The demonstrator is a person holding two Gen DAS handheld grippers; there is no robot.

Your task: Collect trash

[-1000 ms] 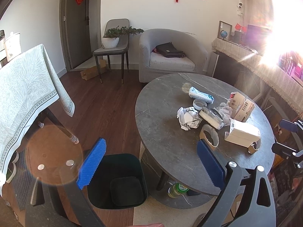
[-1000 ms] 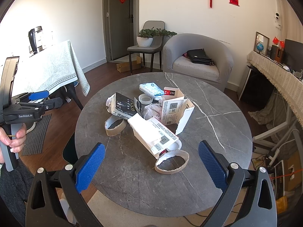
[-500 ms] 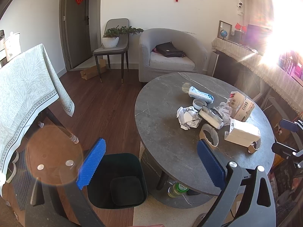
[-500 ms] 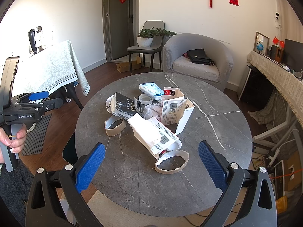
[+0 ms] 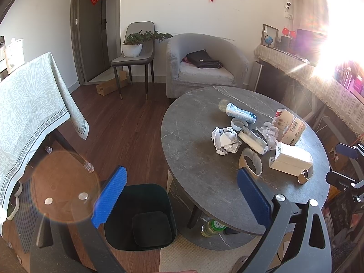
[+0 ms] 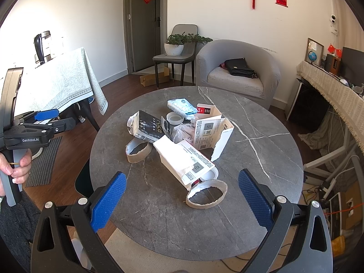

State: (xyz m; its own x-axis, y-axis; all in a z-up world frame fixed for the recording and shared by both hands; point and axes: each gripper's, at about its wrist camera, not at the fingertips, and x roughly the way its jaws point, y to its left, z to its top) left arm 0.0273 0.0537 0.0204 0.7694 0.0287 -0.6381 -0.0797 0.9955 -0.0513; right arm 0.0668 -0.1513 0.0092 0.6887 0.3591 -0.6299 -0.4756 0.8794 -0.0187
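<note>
Trash sits heaped mid-desk (image 6: 261,159): crumpled paper (image 5: 224,140), torn white boxes (image 6: 184,159), cardboard tape rings (image 6: 206,195). An empty dark bin (image 5: 141,216) stands on the floor beside it. Both the left hand-held gripper (image 5: 179,200) and right hand-held gripper (image 6: 182,199) are spread apart, holding nothing.

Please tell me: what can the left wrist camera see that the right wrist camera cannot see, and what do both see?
Only the left wrist view shows the open inside of the dark green bin on the floor, the bottle under the table and the crumpled paper.

Only the right wrist view shows the hand holding the left tongs.

Both show the round grey table, the torn white box, the cardboard rings and the grey armchair. Both tongs are open and empty; right tongs.
</note>
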